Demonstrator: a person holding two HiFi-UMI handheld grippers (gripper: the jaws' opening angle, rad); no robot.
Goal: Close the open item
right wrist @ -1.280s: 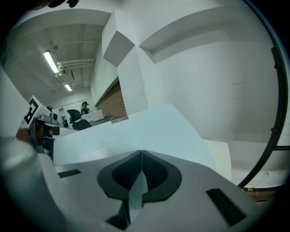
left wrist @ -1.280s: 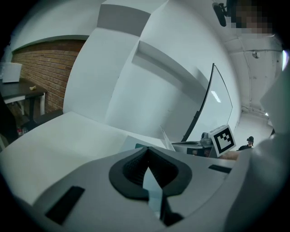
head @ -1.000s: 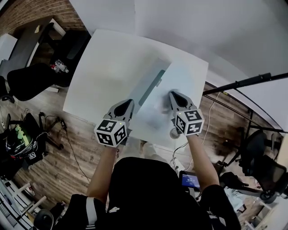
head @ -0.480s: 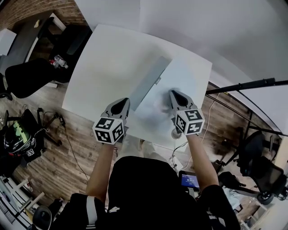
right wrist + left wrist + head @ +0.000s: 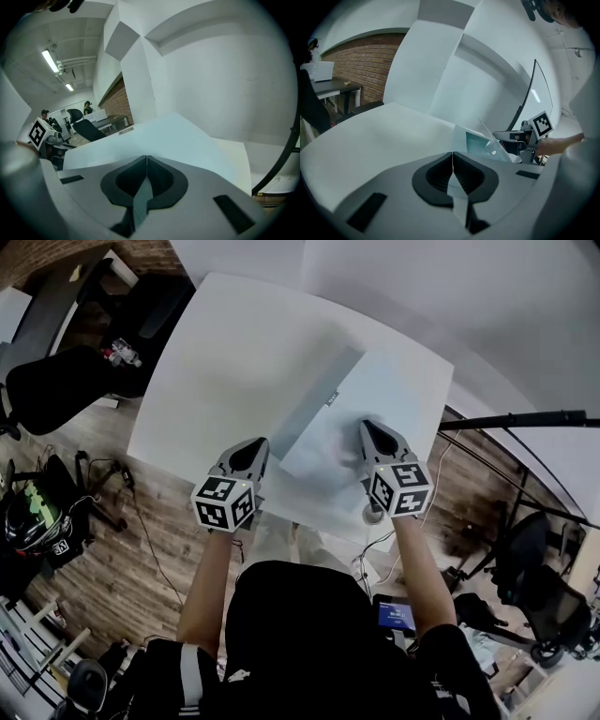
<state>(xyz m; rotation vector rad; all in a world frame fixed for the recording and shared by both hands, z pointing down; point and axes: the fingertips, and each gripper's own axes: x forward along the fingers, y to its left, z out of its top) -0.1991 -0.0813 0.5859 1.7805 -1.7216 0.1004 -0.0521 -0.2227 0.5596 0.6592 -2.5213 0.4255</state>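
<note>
The open item is a flat pale-blue folder on the white table, with a grey strip along its left side. My left gripper is shut and empty, its tip at the folder's near-left corner. My right gripper is shut too, its tip over the folder's near edge. In the left gripper view, the left gripper has its jaws pressed together, and the folder shows a thin flap standing up beside the right gripper. The right gripper looks across the pale cover.
Black office chairs stand left of the table on the wood floor. A black pole crosses at the right. A cable hangs off the near table edge, and a helmet lies on the floor at left.
The dark line along the grey strip has gone out of sight and the pale cover now lies flatter. Both grippers have barely moved, still shut.
</note>
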